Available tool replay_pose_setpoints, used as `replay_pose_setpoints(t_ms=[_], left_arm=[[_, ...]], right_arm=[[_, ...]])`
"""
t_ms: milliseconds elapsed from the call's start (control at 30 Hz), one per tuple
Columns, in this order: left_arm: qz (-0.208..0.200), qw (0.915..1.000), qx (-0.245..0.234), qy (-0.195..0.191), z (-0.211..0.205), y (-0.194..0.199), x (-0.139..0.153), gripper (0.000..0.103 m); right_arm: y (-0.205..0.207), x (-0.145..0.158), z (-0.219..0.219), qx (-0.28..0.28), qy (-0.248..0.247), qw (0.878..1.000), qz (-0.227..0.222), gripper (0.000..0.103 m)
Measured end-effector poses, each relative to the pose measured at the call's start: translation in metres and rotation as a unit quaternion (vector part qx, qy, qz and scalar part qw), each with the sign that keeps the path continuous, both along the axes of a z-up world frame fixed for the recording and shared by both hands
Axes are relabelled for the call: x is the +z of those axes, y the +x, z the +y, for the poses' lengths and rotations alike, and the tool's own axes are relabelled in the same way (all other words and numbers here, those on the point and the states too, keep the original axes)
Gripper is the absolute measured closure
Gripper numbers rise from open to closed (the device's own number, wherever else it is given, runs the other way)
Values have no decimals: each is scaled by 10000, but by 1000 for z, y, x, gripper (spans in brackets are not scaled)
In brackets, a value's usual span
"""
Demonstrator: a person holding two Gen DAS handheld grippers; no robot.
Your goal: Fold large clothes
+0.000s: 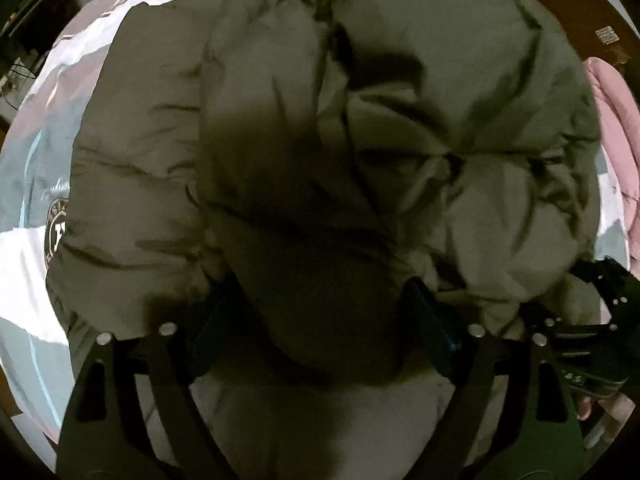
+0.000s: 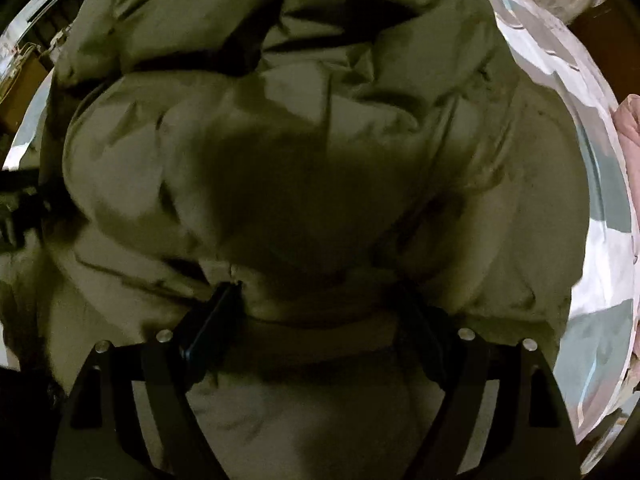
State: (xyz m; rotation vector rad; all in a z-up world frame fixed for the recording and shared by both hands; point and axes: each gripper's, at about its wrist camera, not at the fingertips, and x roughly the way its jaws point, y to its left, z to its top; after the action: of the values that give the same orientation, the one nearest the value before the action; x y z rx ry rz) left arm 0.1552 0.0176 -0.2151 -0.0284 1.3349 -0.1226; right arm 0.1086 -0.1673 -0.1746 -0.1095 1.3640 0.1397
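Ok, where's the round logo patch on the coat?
Left wrist view, far left: the patch sits on the coat edge, beside the bedsheet.

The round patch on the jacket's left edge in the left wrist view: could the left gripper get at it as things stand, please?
Probably yes. The patch lies uncovered at the edge of the jacket, beside the sheet, with nothing over it. The left gripper is open astride a puffy fold, so it would have to lift clear first.
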Motion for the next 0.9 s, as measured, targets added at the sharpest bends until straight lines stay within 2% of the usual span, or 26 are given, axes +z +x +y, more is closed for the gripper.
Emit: replay_pose_setpoints(t_ms=[133,233,367,500,600,633,700,800,900], left_arm=[[-319,9982,-117,498,-11,16,-7,10],[-394,9966,-117,718,-17,25,-8,9],[-319,9978,-19,583,-12,21,2,10],[-524,9977,-108,417,4,-1,30,10],[-617,9945,-291,798,6,-2,23,6],[-519,9951,-328,780,7,0,18,6],[-298,9982,-199,478,19,1,15,6],[-394,9991,-77,158,35,-2,41,6],[-438,9990,66,11,62,-16,61,5]], right_arm=[[24,-7,-2,-236,101,9996,-142,18],[35,-12,3,-258,-45,9993,-255,16],[26,-7,15,-273,-189,9993,-159,16],[3,15,19,-190,-67,9994,-279,16],[-2,3,18,-87,12,9997,-209,14],[2,-5,18,-66,14,9999,-158,10],[4,0,13,-35,65,9999,-139,10],[-1,21,-7,-101,403,9991,-36,10],[-28,48,-36,-307,851,9959,50,9]])
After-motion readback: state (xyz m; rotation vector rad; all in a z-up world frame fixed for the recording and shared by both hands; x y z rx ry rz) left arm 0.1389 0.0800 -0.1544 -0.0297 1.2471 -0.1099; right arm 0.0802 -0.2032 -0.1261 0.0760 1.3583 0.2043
